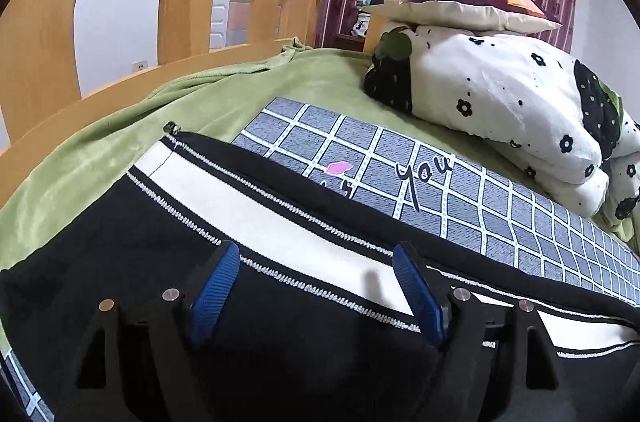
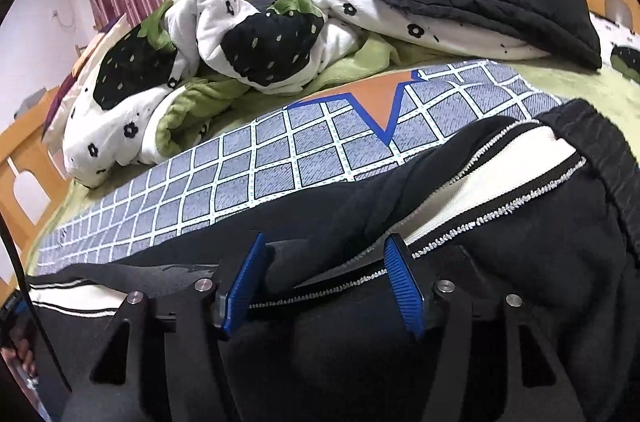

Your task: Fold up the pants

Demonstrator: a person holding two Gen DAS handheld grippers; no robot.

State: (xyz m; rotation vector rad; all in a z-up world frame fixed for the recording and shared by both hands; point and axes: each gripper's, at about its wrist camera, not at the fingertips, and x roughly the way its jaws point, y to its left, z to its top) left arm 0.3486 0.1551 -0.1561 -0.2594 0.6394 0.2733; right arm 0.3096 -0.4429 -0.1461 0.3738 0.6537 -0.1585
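Left tongs (image 1: 316, 254) and right tongs (image 2: 324, 246) spread apart, over black pants (image 1: 280, 362), on checked mat (image 1: 480, 190)

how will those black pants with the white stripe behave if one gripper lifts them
Probably floppy: the black pants already lie in soft folds and ridges. Lifted at one spot they would likely drape and sag. The plaid mat beneath looks smooth, so they may slide when pushed.

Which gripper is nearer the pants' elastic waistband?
Right. The right gripper hangs open over the pants with the waistband just ahead. The left gripper, also open, sees only the leg stripe.
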